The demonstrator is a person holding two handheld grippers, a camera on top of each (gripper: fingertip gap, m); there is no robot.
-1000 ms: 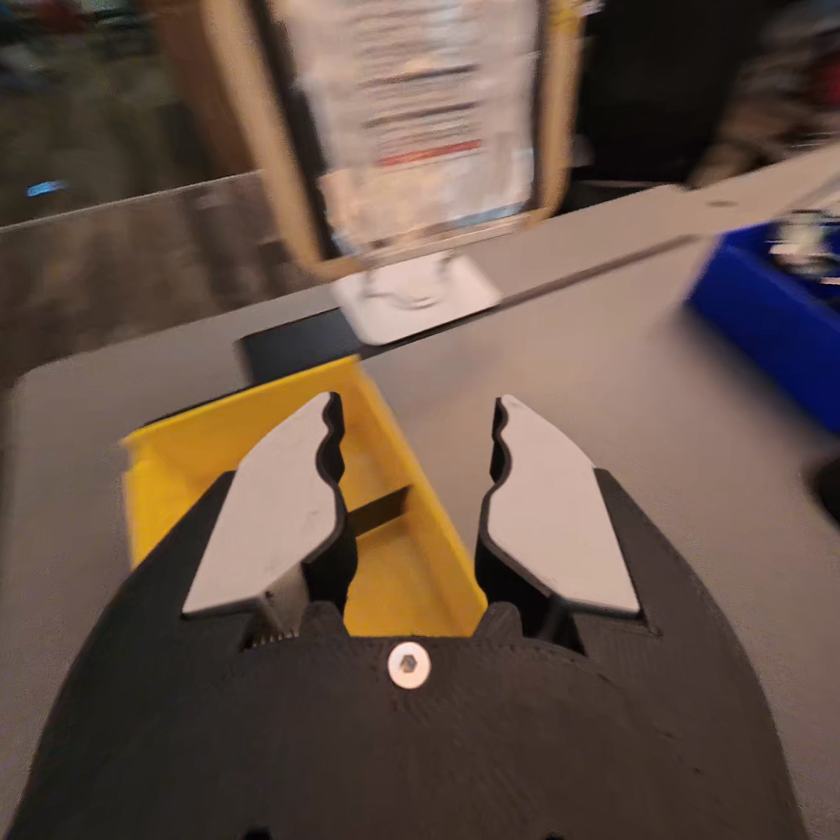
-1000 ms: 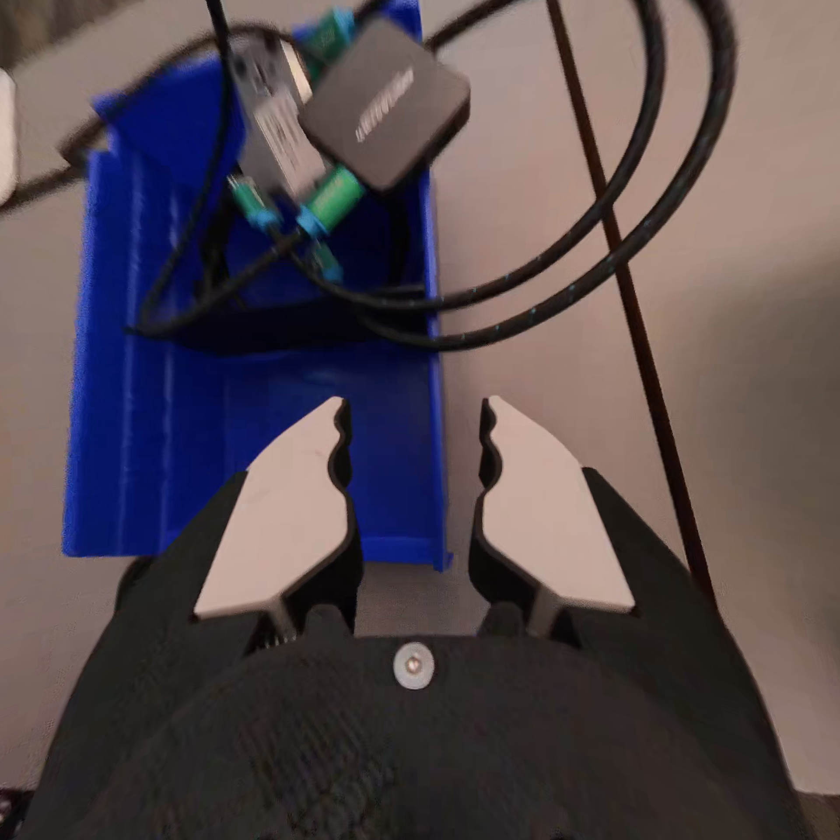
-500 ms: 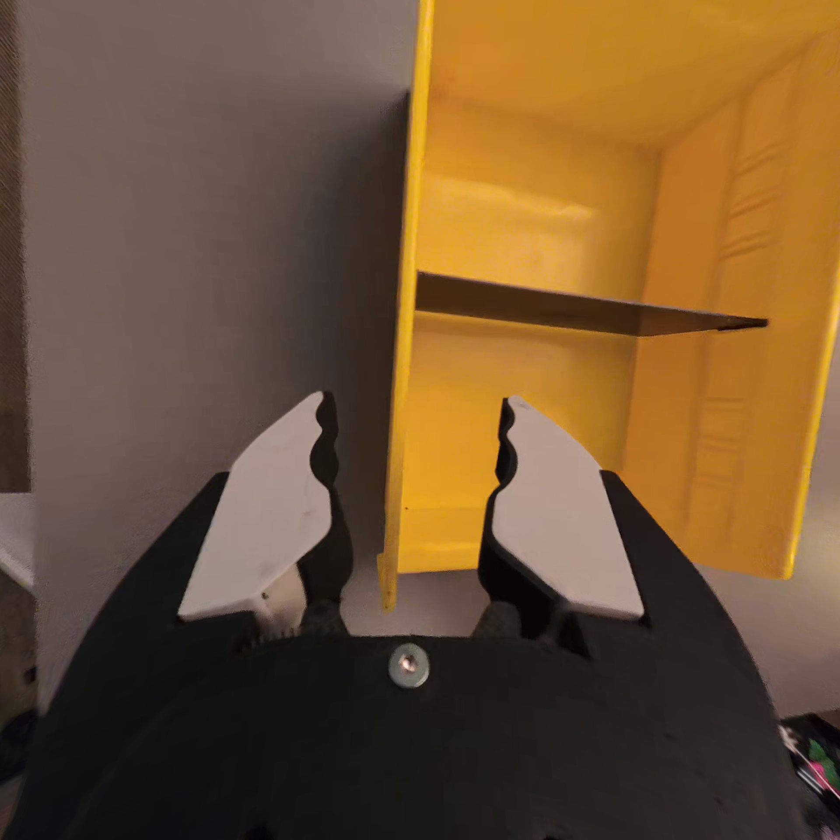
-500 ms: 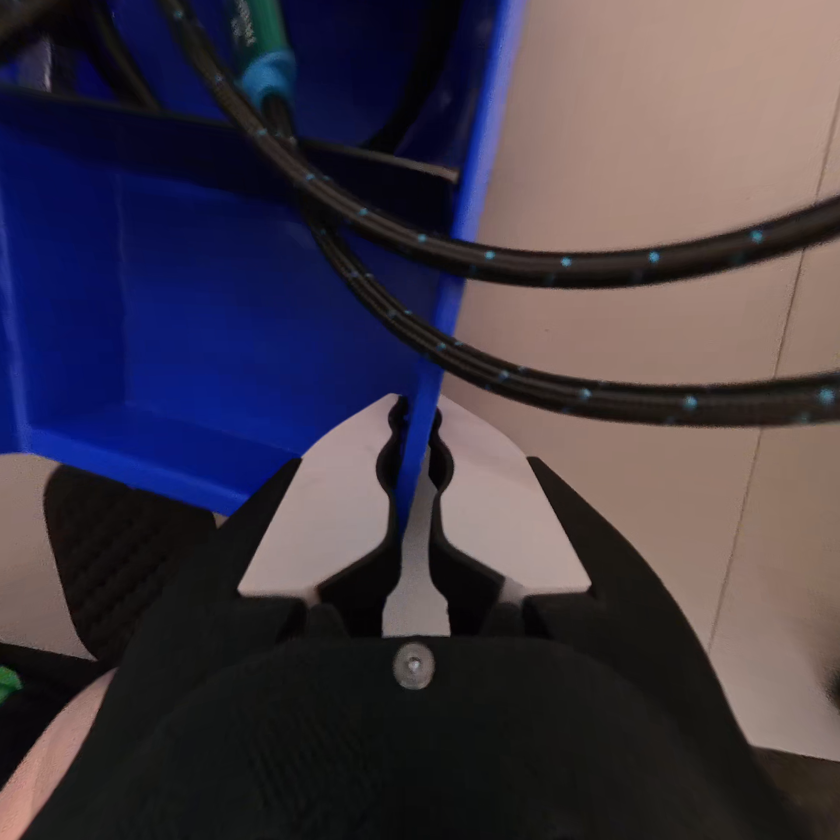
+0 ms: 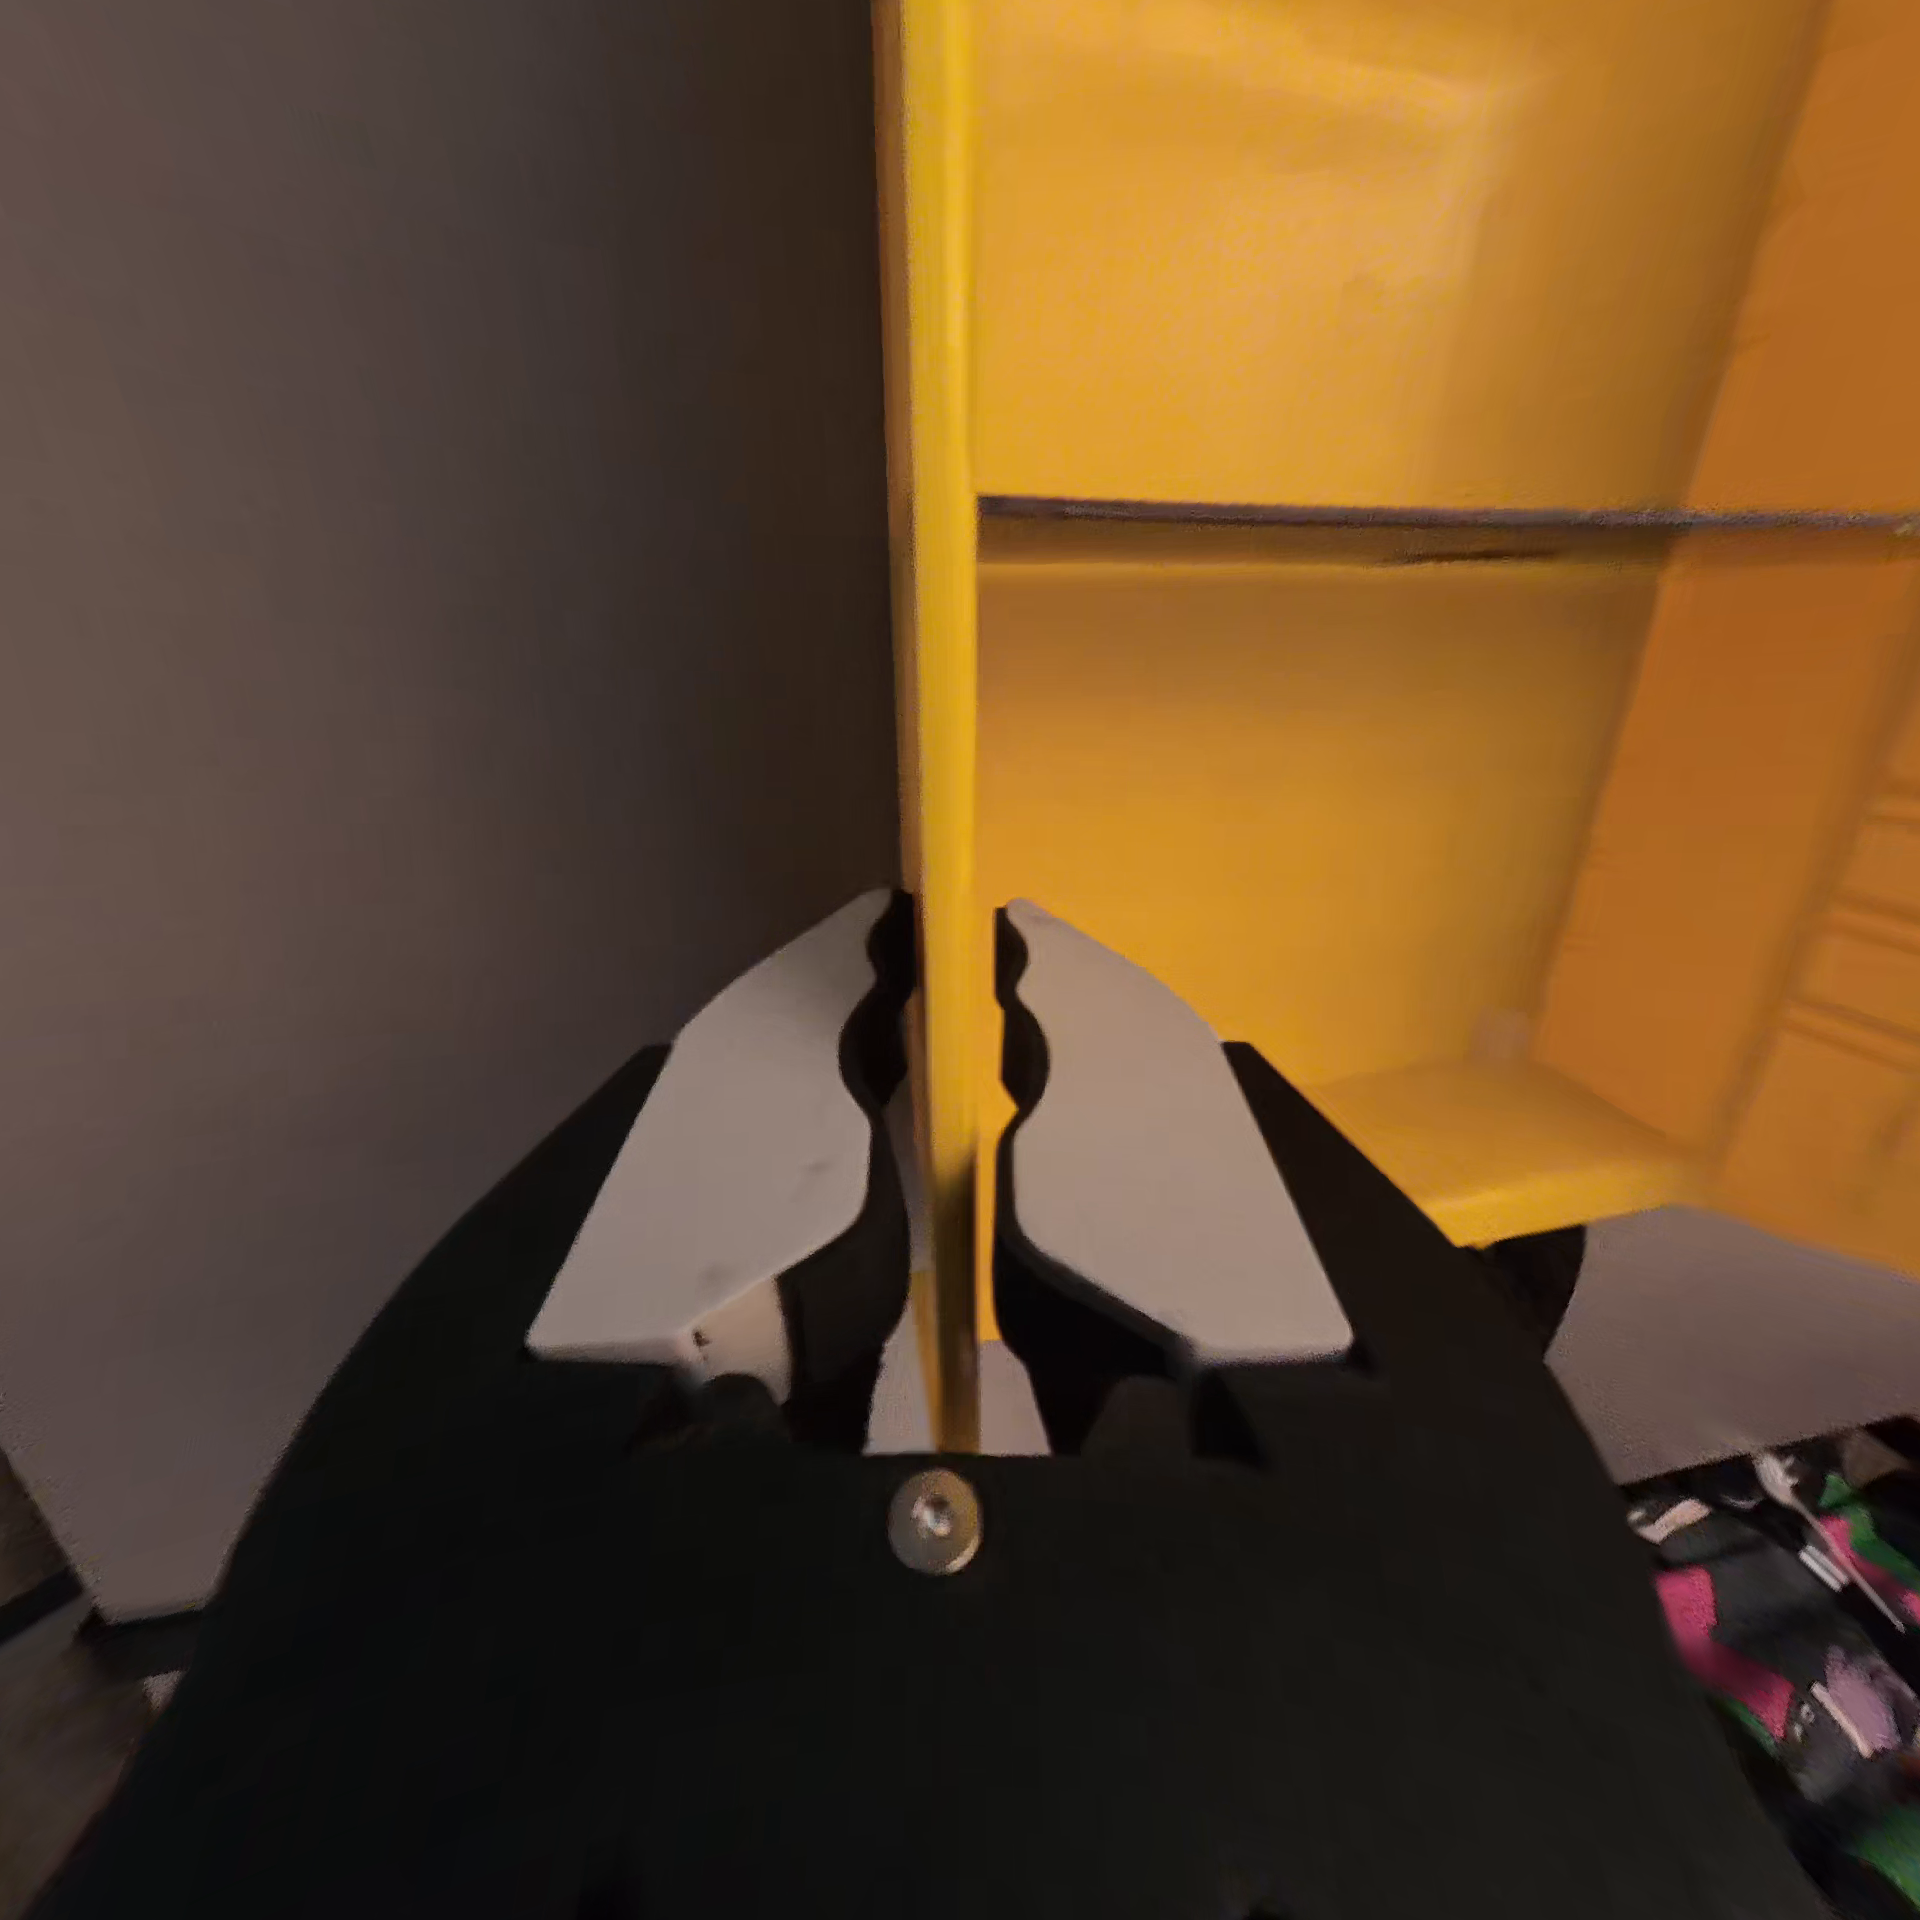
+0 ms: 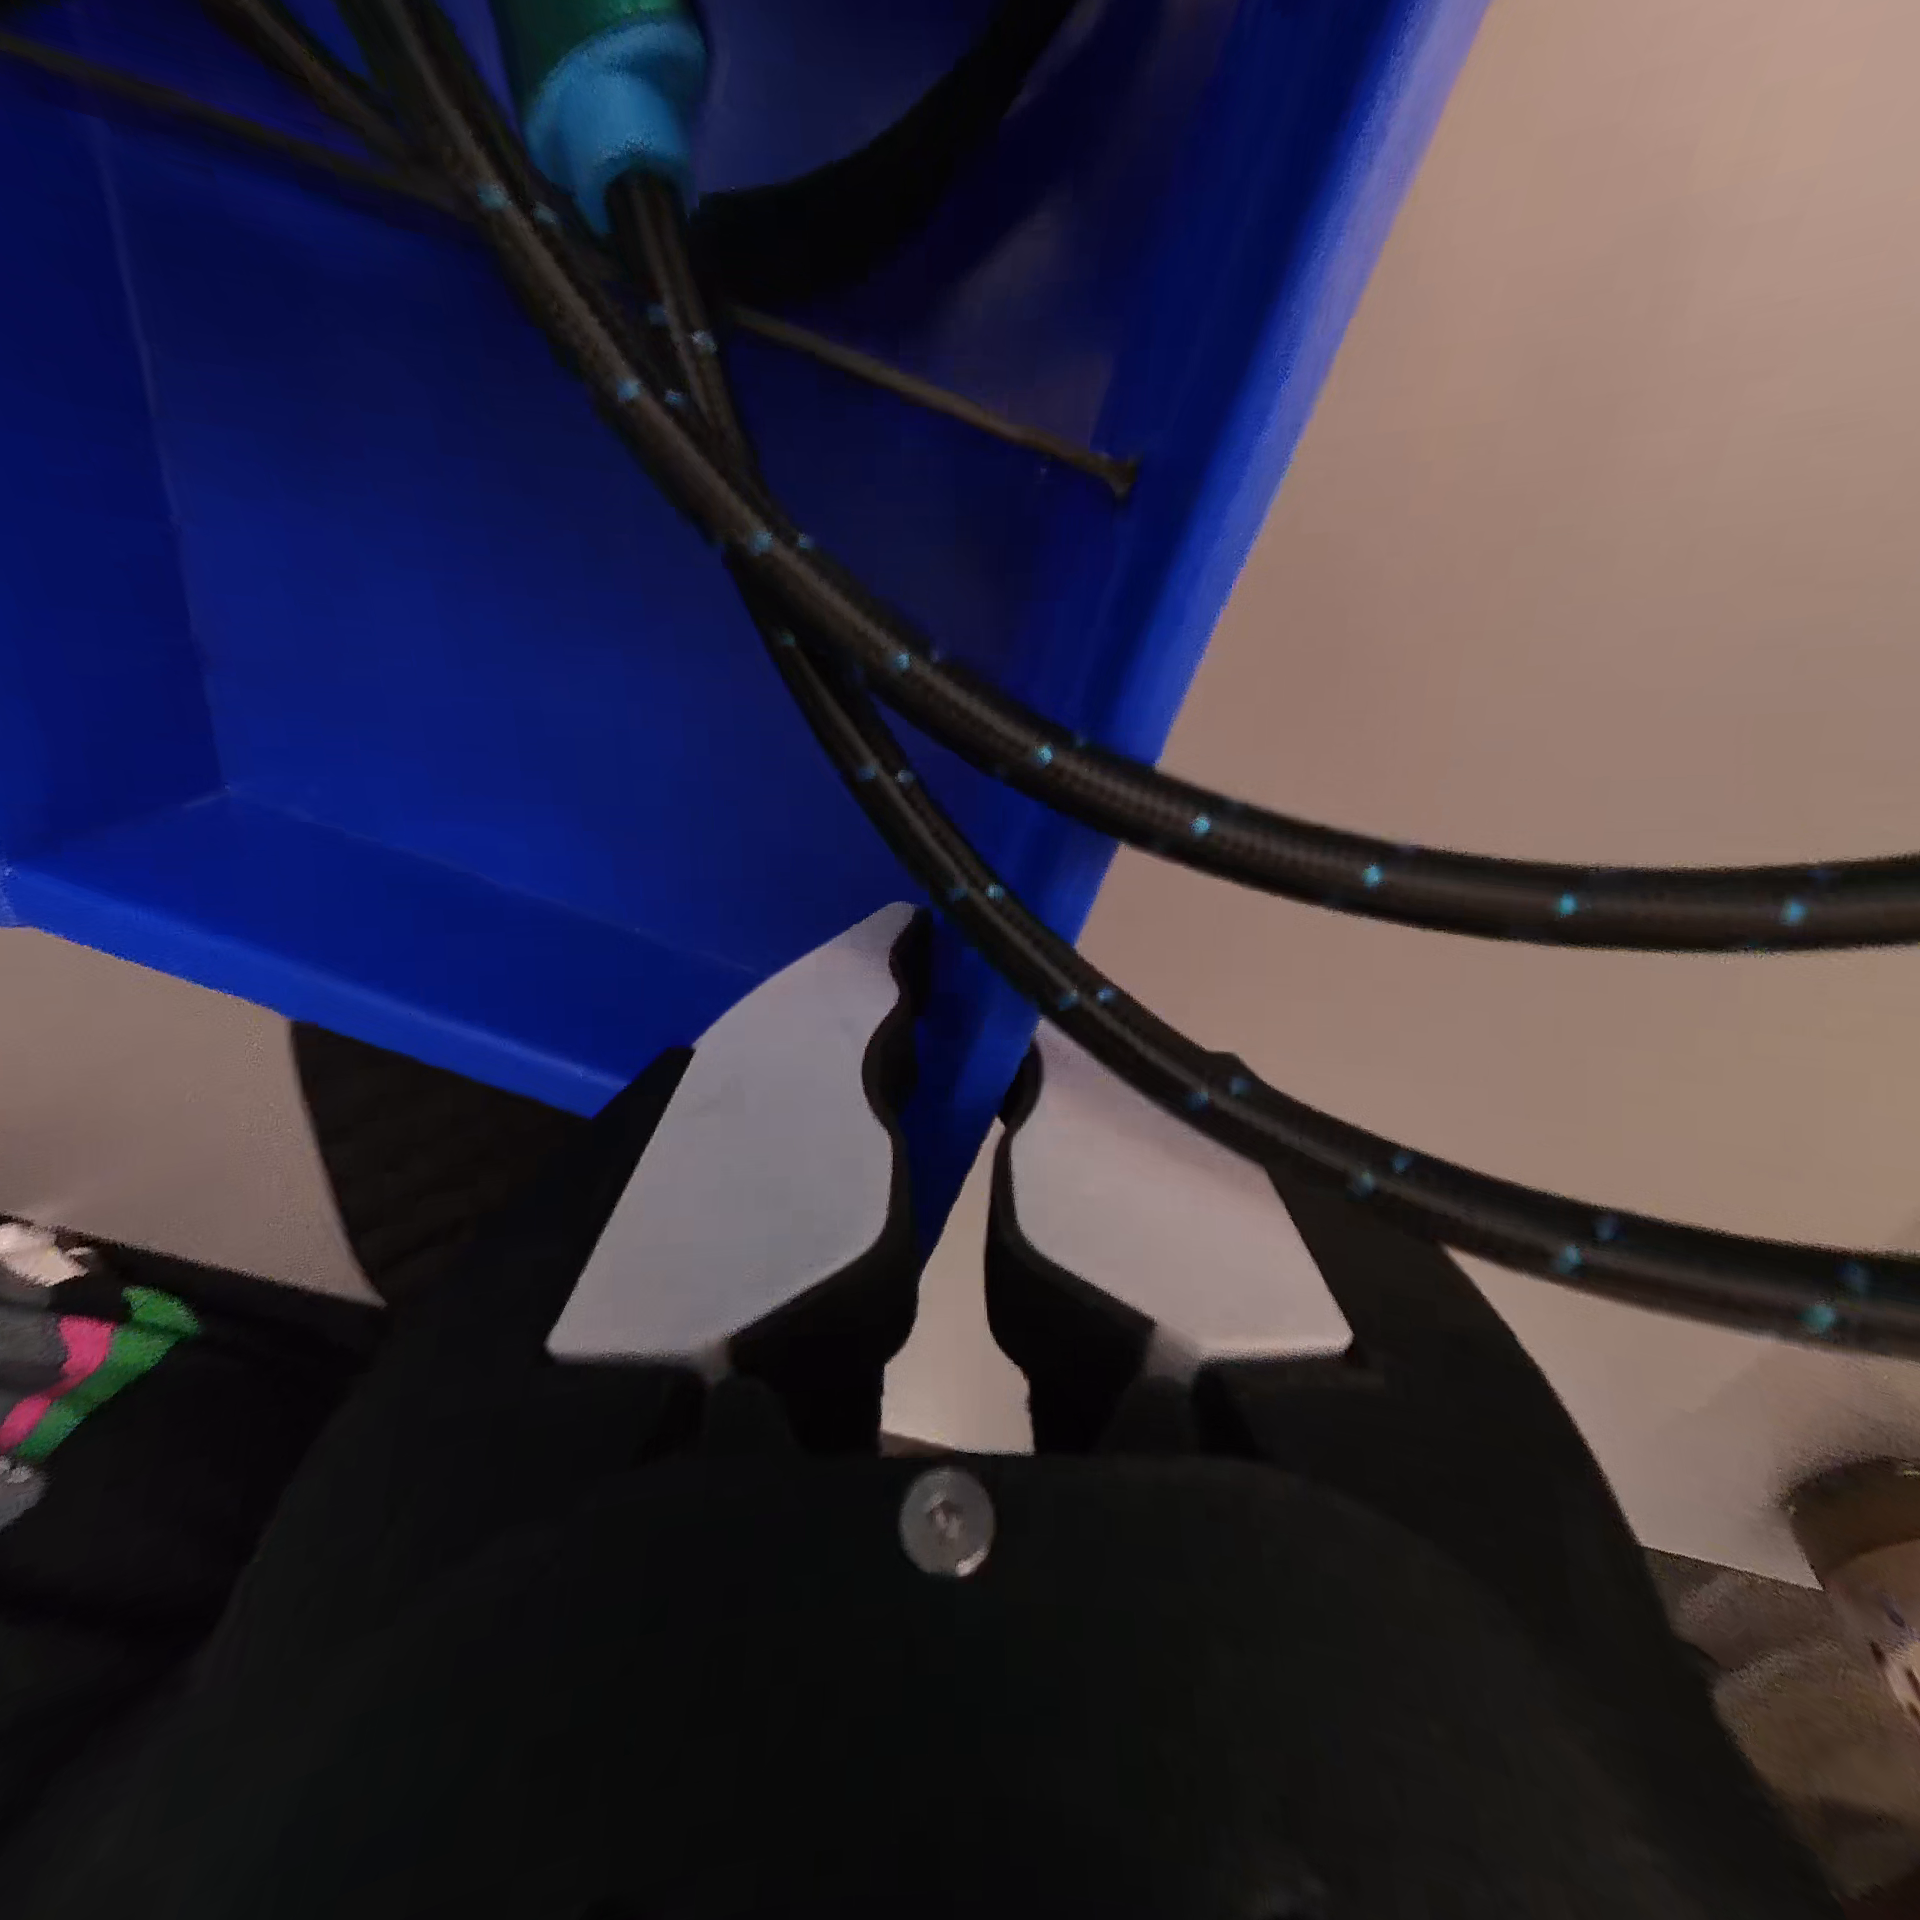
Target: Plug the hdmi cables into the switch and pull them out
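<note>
Two black braided HDMI cables [image 6: 1351, 873] with blue flecks run out of the blue bin [image 6: 416, 623] over its right wall and off to the right. A plug with a green and light-blue shell [image 6: 613, 94] lies at the bin's far end. The switch is out of view. My right gripper [image 6: 966, 997] is shut on the blue bin's right wall near its front corner, and one cable crosses over its right finger. My left gripper [image 5: 951, 935] is shut on the left wall of the yellow bin [image 5: 940, 623], which looks empty.
A thin black divider [image 5: 1351, 514] crosses the yellow bin. Both bins sit on a grey table [image 5: 416, 623], which also shows beside the blue bin [image 6: 1558, 416]. A black pad [image 6: 416, 1143] lies under the blue bin's front edge. Colourful cloth [image 5: 1818, 1662] shows below the table edge.
My left gripper swung down over the yellow bin and has closed on its left wall. My right gripper closed on the blue bin's right wall half a second ago and still holds it.
</note>
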